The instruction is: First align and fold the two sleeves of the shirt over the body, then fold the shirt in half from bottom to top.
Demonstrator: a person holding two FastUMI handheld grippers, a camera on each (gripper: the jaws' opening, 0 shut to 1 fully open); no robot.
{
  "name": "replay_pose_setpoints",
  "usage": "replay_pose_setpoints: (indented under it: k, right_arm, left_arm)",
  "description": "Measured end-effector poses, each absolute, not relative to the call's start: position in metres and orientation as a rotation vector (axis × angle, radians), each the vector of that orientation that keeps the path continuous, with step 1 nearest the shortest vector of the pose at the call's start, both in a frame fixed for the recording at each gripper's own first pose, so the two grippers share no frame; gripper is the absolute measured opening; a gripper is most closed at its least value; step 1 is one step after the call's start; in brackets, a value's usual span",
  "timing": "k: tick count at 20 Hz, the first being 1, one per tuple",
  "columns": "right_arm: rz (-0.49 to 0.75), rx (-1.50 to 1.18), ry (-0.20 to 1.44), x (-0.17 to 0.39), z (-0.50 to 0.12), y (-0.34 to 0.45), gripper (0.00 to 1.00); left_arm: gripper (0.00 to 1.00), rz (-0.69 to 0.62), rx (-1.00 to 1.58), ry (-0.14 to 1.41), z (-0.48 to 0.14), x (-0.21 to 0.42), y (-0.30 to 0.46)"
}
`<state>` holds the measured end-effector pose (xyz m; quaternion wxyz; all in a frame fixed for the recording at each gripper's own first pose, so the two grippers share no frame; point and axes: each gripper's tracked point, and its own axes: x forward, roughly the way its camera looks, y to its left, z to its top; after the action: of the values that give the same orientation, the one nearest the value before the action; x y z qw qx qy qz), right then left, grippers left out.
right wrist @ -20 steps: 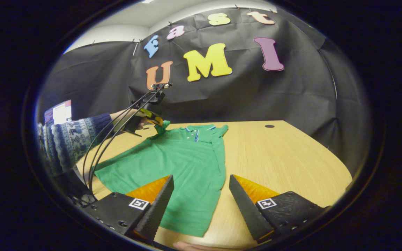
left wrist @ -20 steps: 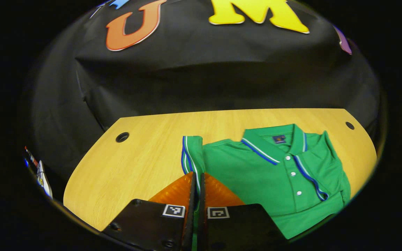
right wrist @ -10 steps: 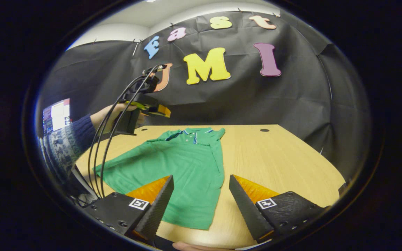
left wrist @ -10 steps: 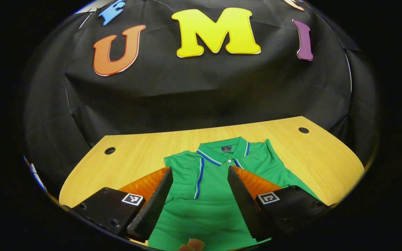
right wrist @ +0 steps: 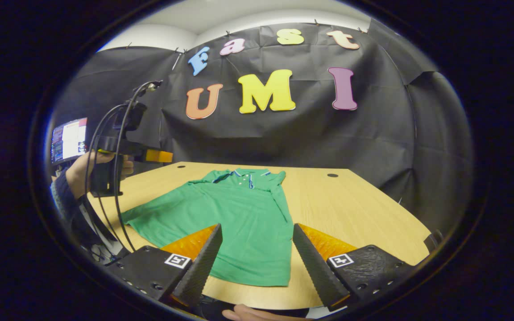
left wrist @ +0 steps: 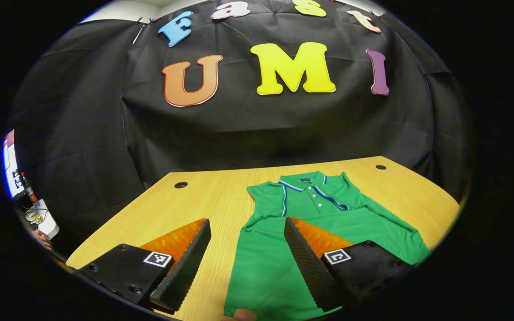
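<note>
Flat on table (right wrist: 355, 200): green shirt (right wrist: 239, 214)

The short-sleeved polo shirt (left wrist: 310, 232) is bright green with blue-and-white striped trim along collar and placket and small white buttons. Under the shirt, the wooden table (right wrist: 355, 205) is pale yellow-tan with fine grain.
</note>
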<state>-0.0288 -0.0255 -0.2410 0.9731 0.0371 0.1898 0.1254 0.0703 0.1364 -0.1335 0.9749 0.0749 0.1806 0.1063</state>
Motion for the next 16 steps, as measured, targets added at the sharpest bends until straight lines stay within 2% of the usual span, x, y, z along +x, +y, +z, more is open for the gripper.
replay_pose_setpoints:
  k: [2, 8, 16]
  right_arm:
    - [0.244, 0.072, 0.406, -0.033, -0.248, -0.019, 0.96]
    - [0.146, 0.09, 0.486, -0.035, -0.277, -0.021, 0.96]
    - [0.084, 0.059, 0.491, -0.037, -0.287, -0.018, 0.96]
  left_arm:
    - [1.0, 0.207, 0.138, 0.37, -0.148, 0.047, 0.136]
    - [1.0, 0.205, 0.082, 0.419, -0.188, -0.006, 0.137]
    - [1.0, 0.187, 0.041, 0.446, -0.219, -0.039, 0.135]
